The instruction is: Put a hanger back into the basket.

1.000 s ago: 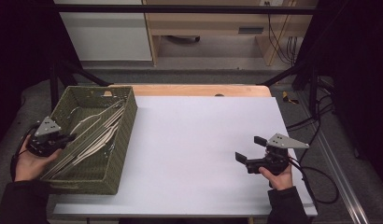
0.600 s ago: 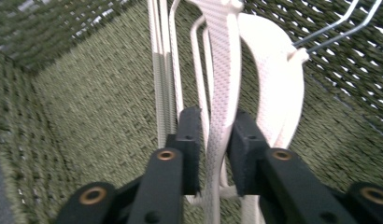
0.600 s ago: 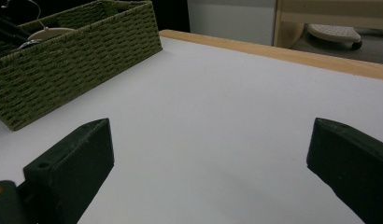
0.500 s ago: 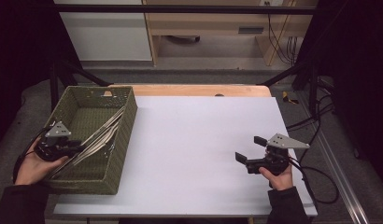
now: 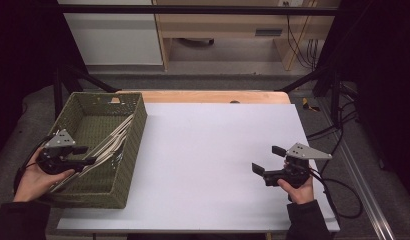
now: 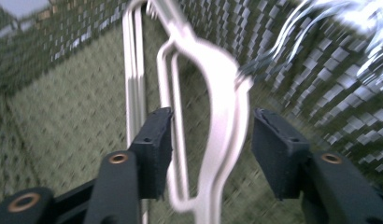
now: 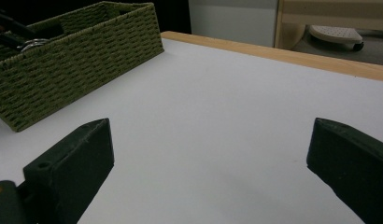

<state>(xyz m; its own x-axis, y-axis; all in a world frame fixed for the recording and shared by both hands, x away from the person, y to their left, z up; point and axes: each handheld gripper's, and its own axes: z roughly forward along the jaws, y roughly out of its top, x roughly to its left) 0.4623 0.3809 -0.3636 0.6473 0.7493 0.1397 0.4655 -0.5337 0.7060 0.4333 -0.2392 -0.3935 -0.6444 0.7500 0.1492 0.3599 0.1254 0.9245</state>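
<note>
A green woven basket (image 5: 136, 131) stands on the left of the white table (image 5: 213, 150) and holds several white hangers (image 5: 112, 141) that lean along its right wall. My left gripper (image 5: 88, 155) reaches over the basket's left side, open. In the left gripper view the gripper (image 6: 210, 140) has its jaws on either side of one white hanger (image 6: 227, 112), with a gap to each jaw. My right gripper (image 5: 268, 160) rests open at the table's right, and between the jaws of that gripper (image 7: 208, 154) there is bare table.
A wooden strip (image 5: 208, 96) runs along the table's far edge. Cables (image 5: 338, 185) trail off the right side. In the right gripper view the basket (image 7: 77, 60) sits far to the left across the white surface (image 7: 217, 93).
My left gripper has moved right and a little nearer, from the basket's left rim in among the hangers, which have shifted. The right gripper has stayed still.
</note>
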